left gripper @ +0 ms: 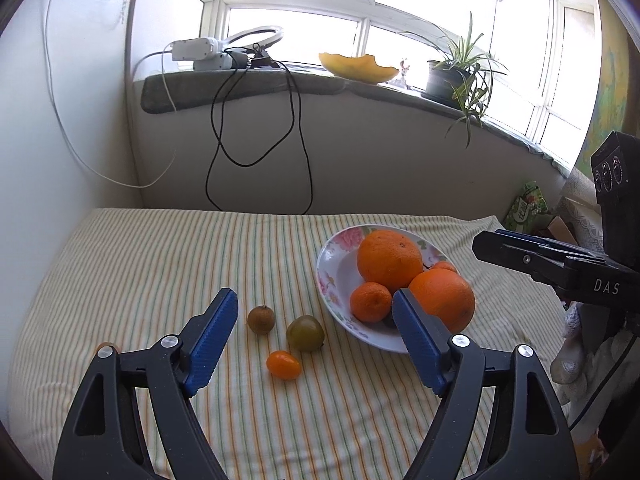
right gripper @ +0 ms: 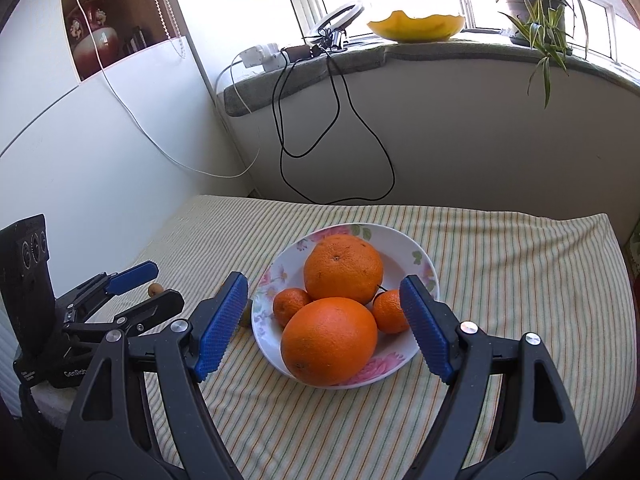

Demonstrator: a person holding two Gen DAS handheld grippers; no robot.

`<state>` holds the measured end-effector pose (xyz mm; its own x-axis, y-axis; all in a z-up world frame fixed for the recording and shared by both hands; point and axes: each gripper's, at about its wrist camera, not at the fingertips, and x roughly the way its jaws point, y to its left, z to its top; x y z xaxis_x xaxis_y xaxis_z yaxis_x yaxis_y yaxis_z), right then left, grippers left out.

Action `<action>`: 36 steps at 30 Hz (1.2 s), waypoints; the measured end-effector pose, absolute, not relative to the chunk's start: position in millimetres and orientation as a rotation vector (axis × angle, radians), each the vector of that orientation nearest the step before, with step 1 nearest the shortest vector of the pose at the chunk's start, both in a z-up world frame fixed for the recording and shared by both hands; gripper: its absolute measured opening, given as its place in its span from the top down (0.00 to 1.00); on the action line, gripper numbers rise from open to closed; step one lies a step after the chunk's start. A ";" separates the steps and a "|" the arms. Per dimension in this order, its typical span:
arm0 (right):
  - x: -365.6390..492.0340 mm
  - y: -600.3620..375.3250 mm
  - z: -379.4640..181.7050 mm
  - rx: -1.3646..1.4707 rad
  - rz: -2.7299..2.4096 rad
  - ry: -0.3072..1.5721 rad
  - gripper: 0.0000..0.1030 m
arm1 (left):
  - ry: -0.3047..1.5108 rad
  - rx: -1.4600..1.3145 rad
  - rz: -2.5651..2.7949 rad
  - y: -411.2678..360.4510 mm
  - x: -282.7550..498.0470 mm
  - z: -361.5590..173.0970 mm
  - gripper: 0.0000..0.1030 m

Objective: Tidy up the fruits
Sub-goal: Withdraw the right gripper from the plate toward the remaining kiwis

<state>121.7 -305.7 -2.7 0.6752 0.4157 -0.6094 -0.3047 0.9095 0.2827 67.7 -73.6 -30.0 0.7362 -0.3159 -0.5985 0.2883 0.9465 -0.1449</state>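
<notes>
Both my tongs, left (left gripper: 314, 312) and right (right gripper: 324, 298), gape empty; kumquat (left gripper: 283, 364) beside the plate (left gripper: 335, 276) could roll off if nudged.

Left gripper (left gripper: 314, 312) and right gripper (right gripper: 324, 300) both hover spread wide.

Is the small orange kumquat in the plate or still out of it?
Out. The kumquat lies on the striped cloth, apart from the flowered plate.
</notes>
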 end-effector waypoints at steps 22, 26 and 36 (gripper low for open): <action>88.6 -221.0 0.9 -0.004 0.557 0.683 0.21 | 0.661 -0.072 -0.206 1.2 50.4 -40.8 0.23; 86.5 -204.7 -3.4 -0.023 0.584 0.697 0.21 | 0.678 -0.094 -0.166 27.7 49.0 -48.4 0.23; 91.0 -168.6 -25.0 -0.055 0.658 0.759 0.21 | 0.730 -0.140 -0.091 86.0 45.8 -70.9 0.31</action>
<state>91.0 -168.6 -25.0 0.5367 0.5336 -0.6537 -0.5717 0.7997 0.1834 45.8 86.0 -70.9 0.7420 -0.1320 -0.6573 0.0344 0.9866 -0.1593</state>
